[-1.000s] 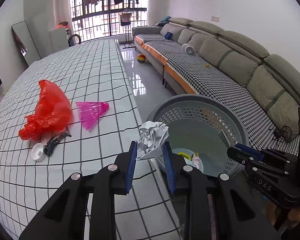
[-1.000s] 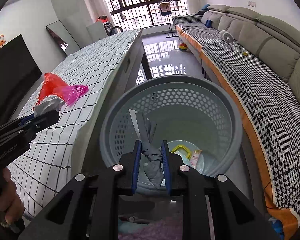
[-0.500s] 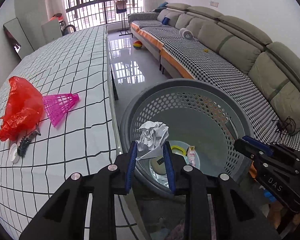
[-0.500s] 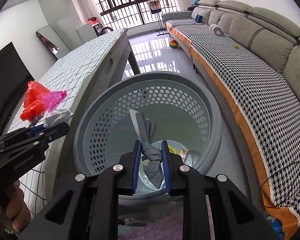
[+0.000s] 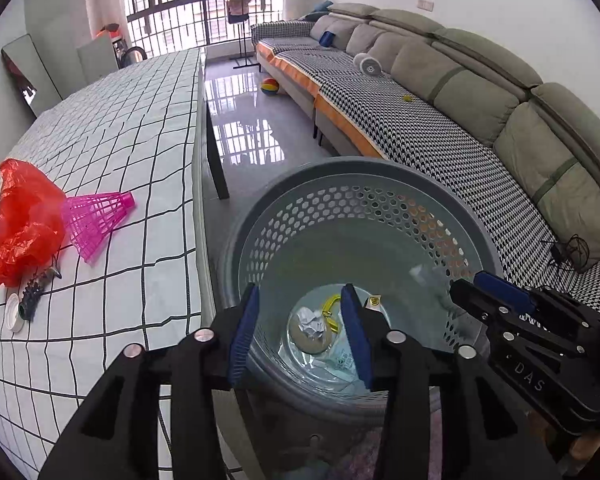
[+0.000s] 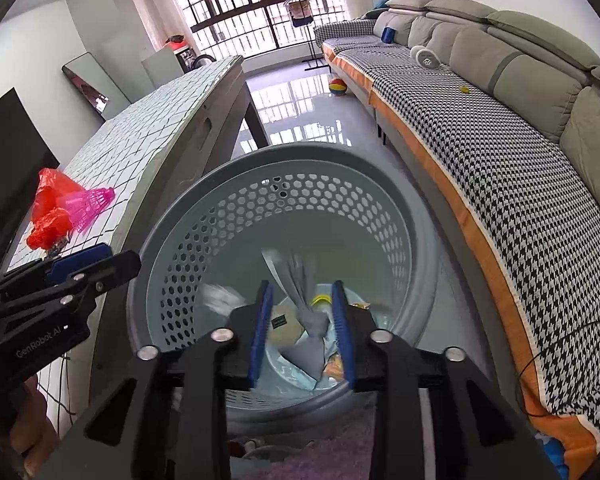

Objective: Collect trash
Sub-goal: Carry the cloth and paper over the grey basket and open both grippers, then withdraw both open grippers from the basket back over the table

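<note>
While both my claws hang over the grey basket (image 5: pixel 380 184), I judge the dropping step done; next comes the worktop (image 5: pixel 112 128) at nine o'clock, where the red bag (image 5: pixel 24 220) and pink shuttlecock (image 5: pixel 96 216) wait. My left claw (image 5: pixel 304 332) has just been opening, empty, the paper ball (image 5: pixel 310 322) lying below. My right claw (image 6: pixel 302 328) has just been opening too, the grey wrapper (image 6: pixel 306 300) loose between its jaws.

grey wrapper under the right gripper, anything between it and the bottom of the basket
Nothing visible blocks it. The grey wrapper hangs loose between the just-opened jaws of the right gripper, inside the basket, with only earlier trash below.
</note>
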Action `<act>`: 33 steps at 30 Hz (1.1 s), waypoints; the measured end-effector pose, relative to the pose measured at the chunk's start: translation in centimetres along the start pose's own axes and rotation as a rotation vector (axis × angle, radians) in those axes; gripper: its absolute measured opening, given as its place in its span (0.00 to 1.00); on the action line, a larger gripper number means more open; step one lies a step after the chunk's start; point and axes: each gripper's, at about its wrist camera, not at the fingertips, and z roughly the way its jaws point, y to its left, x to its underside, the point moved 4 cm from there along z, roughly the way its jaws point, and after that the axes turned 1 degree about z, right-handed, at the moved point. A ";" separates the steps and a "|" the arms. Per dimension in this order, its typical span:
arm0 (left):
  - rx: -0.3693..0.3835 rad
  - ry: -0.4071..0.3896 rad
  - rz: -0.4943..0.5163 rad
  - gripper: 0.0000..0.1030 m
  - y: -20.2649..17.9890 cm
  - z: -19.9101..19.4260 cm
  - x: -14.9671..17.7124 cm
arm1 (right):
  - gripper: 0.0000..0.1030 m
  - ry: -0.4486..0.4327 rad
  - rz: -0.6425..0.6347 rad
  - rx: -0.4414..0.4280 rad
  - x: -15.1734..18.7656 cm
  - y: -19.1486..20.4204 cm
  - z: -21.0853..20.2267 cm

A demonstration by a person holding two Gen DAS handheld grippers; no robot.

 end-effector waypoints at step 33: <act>-0.068 -0.104 -0.072 0.81 3.3 -4.3 1.1 | 0.57 -0.054 -0.008 0.009 1.0 1.7 -2.5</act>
